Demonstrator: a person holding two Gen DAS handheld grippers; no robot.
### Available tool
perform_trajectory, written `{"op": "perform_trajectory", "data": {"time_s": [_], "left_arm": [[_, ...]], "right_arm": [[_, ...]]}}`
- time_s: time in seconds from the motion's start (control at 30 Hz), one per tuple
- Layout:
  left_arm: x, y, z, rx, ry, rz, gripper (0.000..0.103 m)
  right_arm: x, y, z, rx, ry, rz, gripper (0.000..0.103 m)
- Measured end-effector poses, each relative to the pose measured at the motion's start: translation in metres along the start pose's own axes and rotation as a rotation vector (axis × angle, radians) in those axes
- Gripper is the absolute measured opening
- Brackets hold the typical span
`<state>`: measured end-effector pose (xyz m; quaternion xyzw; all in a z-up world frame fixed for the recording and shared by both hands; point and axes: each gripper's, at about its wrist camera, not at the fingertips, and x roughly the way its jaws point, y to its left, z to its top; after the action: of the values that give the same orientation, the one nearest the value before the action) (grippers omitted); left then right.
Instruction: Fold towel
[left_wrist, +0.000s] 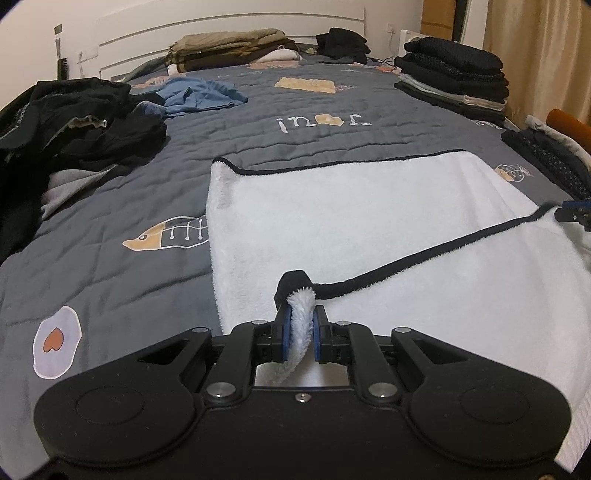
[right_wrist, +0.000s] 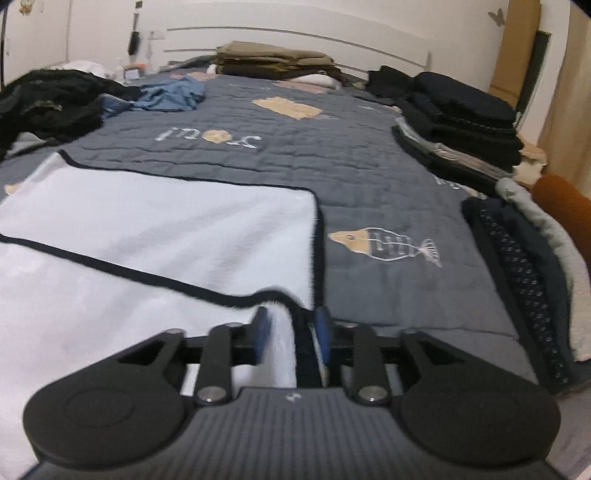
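The white towel (left_wrist: 369, 221) lies on the bed quilt (left_wrist: 147, 203), its near edge lifted. The left gripper (left_wrist: 300, 325) is clamped on one corner; the right gripper (right_wrist: 291, 332) stands apart around the other corner. Risk: the loose corner slips, skewing the fold. Only the right view shows that gap.

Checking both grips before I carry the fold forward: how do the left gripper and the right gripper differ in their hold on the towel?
The left gripper is pinched tight on a bunched corner of the towel; the right gripper stands wider, with the towel between its fingers but one pad apparently clear of it. The left view is sharp; the right view is blurred. Both sit at the towel's near, black-trimmed edge, one at each corner.
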<state>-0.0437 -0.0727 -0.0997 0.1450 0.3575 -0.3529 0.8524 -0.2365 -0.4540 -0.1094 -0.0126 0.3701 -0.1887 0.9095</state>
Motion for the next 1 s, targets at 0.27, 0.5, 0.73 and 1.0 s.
{"op": "perform_trajectory", "data": {"time_s": [0.27, 0.5, 0.73, 1.0], "left_arm": [[0.000, 0.000, 0.000, -0.003, -0.001, -0.001, 0.012], [0.000, 0.000, 0.000, -0.003, -0.003, 0.001, 0.012], [0.000, -0.003, -0.001, 0.018, -0.003, -0.006, 0.012], [0.007, -0.005, -0.004, 0.014, 0.021, 0.018, 0.020]], "right_arm": [[0.020, -0.019, -0.006, 0.128, 0.086, 0.084, 0.044], [0.002, -0.026, -0.005, 0.213, 0.033, 0.147, 0.010], [-0.031, -0.030, 0.000, 0.237, -0.106, 0.147, 0.010], [-0.031, -0.027, 0.005, 0.229, -0.126, 0.156, 0.010]]}}
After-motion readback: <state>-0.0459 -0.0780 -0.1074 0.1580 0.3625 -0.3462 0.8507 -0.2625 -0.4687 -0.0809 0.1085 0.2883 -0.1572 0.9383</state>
